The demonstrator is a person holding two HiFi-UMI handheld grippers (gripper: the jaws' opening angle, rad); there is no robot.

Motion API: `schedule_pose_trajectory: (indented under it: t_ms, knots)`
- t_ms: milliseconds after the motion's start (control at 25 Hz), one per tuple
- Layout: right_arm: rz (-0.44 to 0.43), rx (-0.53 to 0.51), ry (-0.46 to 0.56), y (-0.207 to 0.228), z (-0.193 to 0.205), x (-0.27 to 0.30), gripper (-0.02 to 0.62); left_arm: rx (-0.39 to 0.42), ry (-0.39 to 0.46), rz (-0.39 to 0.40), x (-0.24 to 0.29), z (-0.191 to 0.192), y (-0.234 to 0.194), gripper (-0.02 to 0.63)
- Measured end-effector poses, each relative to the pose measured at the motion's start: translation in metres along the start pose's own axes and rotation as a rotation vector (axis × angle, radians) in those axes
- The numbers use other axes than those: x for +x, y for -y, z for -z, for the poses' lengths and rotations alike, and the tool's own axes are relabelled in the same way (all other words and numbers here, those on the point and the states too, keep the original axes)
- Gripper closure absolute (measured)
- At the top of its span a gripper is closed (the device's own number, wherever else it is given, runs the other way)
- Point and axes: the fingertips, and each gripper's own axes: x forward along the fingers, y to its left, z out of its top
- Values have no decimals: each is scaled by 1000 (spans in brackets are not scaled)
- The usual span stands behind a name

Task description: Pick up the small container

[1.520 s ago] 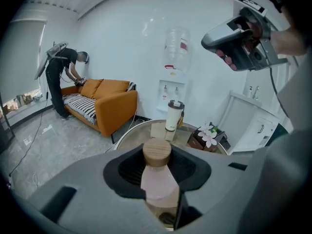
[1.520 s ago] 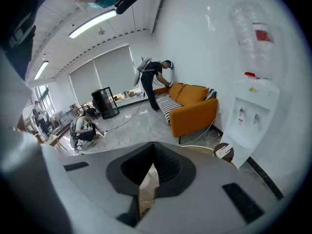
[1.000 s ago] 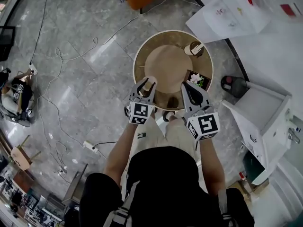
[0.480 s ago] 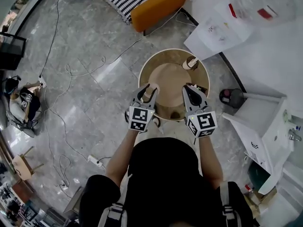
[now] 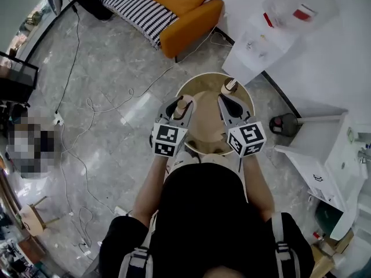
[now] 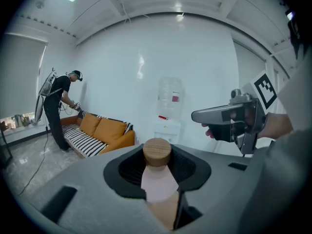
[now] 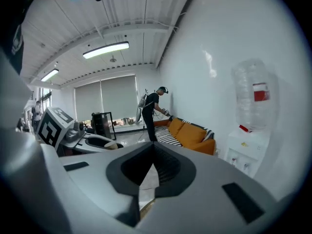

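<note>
We see a pale pink small container (image 6: 157,179) with a light wooden lid (image 6: 157,151). The grey left gripper (image 5: 177,104) and right gripper (image 5: 227,102) bear black-and-white square markers. The sofa (image 5: 188,19) is orange, its throw (image 5: 139,10) black-and-white striped, the round table (image 5: 203,80) tan, the floor (image 5: 104,138) grey marbled.

I can make out no words or numbers anywhere. The red label (image 5: 304,13) on the water bottle (image 5: 290,2) at far right is illegible. The cubes on the left gripper (image 5: 178,104) and right gripper (image 5: 227,101) show only black-and-white square patterns.
</note>
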Motion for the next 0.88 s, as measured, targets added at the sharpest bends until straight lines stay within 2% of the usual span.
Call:
schedule_pose_trajectory:
  t_ms: [240,520,880]
  knots:
    - [-35,-20,35,-8,-23,-10,592,16,40,-7,-21,-34,6,469]
    - [-59,-38,66,-8,-34,-35,592,31,54,-36,-39,-51,26,469]
    - [-147,-71,83,-10,-33,-97,592,14,37,-79,-64,-57,94,469]
